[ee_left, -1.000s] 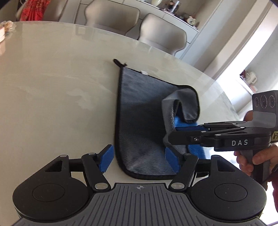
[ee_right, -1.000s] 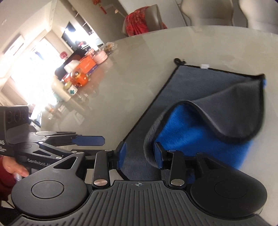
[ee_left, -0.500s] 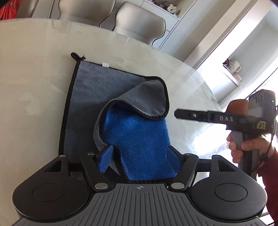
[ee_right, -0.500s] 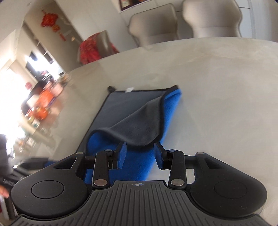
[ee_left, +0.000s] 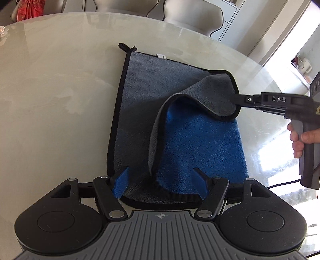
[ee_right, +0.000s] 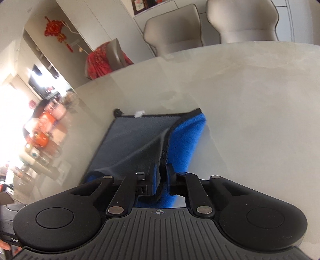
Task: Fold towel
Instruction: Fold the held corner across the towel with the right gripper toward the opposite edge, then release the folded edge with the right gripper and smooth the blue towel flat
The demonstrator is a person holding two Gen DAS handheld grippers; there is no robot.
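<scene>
A towel [ee_left: 140,104], grey on one side and blue on the other, lies on a round pale table [ee_left: 50,100]. Its right part is folded over, showing the blue face [ee_left: 200,144]. My left gripper [ee_left: 161,181] is open, its jaws either side of the towel's near edge, holding nothing. My right gripper [ee_left: 237,100] reaches in from the right and is shut on the towel's black-trimmed right edge, lifting it. In the right wrist view the right gripper [ee_right: 162,173] pinches that edge of the towel [ee_right: 136,140] between its pads.
Beige chairs [ee_left: 192,14] stand behind the table's far rim. A red cloth [ee_right: 100,62] hangs on a chair at the far left. A sideboard with clutter [ee_right: 40,130] is beyond the table's left side. A hand [ee_left: 304,140] holds the right gripper.
My right gripper has closed on the towel's right edge and raised it. My left gripper has stayed open at the near edge, shifting slightly.
</scene>
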